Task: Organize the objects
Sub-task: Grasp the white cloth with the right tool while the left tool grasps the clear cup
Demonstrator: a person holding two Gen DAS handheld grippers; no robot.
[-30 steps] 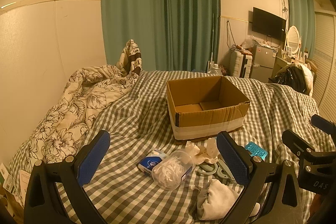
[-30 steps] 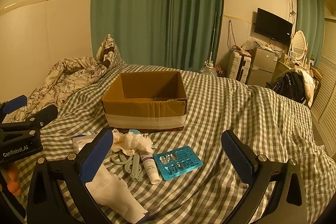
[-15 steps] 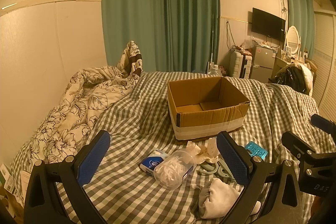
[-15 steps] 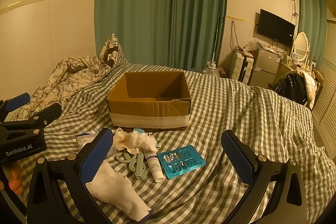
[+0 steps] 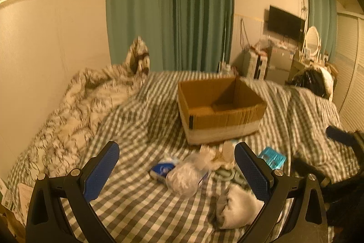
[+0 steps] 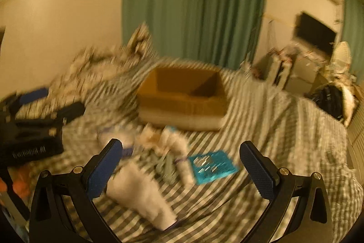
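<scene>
The cardboard box sits open-topped toward the middle of the checked bed cover, and against the earlier frames we now see it from slightly farther to the right, with both views smeared by motion, the right wrist one heavily. Just in front of the box lies the heap: a clear bag of white stuff touching a blue packet, a white cloth nearer us, and a teal blister tray on the right side of the heap. Our left gripper hangs above the bag with its fingers spread wide and nothing between them; our right gripper is likewise spread and bare above the tray and cloth. Open cover stretches right of the box toward the bed's right edge, while a floral duvet crowds the left edge along the wall.
</scene>
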